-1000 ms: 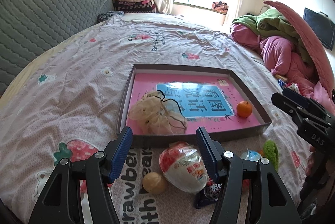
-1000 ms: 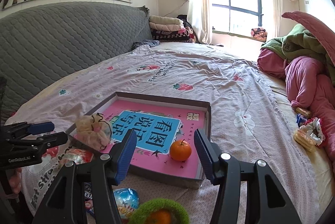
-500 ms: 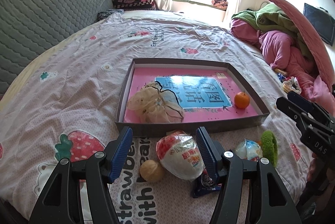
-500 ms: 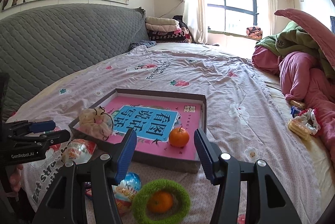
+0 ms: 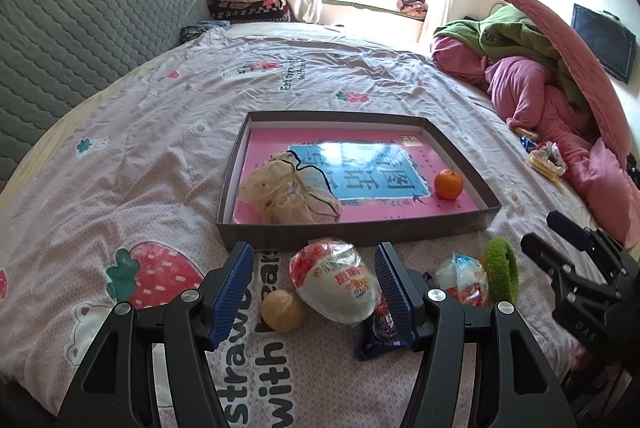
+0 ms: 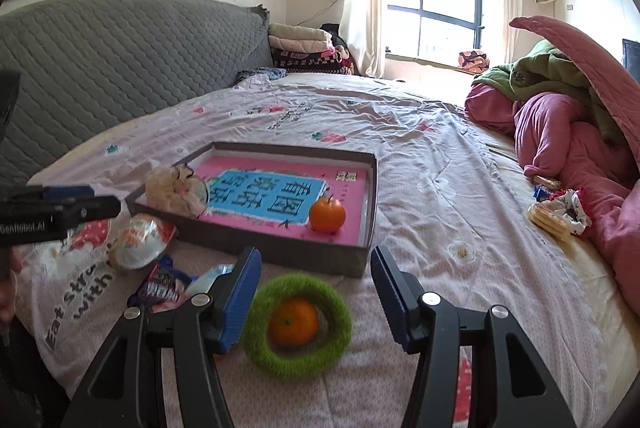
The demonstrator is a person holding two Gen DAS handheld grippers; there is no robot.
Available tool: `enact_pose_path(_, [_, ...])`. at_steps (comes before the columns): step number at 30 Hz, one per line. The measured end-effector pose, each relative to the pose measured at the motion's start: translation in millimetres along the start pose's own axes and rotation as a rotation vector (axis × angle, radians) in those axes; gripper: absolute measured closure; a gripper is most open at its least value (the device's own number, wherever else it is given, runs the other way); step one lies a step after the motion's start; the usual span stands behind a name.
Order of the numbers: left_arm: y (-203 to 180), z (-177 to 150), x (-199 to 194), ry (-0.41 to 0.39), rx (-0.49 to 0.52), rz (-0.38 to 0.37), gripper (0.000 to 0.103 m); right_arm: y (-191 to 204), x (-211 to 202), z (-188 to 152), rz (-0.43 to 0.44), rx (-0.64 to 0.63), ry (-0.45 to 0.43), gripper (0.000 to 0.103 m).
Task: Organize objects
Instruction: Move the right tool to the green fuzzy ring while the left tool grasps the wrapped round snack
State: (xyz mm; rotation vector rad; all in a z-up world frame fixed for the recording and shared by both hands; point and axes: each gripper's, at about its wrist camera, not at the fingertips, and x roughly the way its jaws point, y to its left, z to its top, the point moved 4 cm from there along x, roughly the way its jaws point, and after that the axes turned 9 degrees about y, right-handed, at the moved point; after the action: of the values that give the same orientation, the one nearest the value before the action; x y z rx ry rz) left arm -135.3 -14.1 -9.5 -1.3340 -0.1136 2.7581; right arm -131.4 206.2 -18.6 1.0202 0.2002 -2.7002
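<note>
A shallow grey box (image 5: pixel 352 228) with a pink book as its floor lies on the bed. It holds an orange (image 5: pixel 448 184) and a beige mesh pouch (image 5: pixel 288 192). My left gripper (image 5: pixel 314 292) is open just above a white and red snack packet (image 5: pixel 334 278), which lies between its fingers with a gap on the left side. A tan ball (image 5: pixel 283 310) and a dark blue packet (image 5: pixel 378 328) lie beside it. My right gripper (image 6: pixel 316 292) is open over a green fuzzy ring (image 6: pixel 298 328) with a second orange (image 6: pixel 294 322) inside it.
A clear blue and white packet (image 6: pixel 212 276) lies left of the ring. Pink and green bedding (image 5: pixel 540 96) is heaped at the right, with snack packs (image 6: pixel 556 212) at its foot. The grey headboard (image 5: pixel 80 28) runs along the left. The box's near wall (image 6: pixel 256 244) stands just beyond both grippers.
My right gripper has come forward and down, so the green ring with its orange now sits between the fingers. The left gripper has hardly moved. Both stay open.
</note>
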Motion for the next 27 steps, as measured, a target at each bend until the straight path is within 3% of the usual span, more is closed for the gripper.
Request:
enact_pose_path(15, [-4.0,-21.1,-8.6,0.018,0.025,-0.019,0.038,14.9,-9.5,-41.3,0.025,-0.022,0.071,0.046])
enact_pose_path(27, [1.7,-27.0,-6.3,0.034,0.010,-0.021,0.038,22.2,-0.5,-46.1,0.004,-0.057,0.094,0.046])
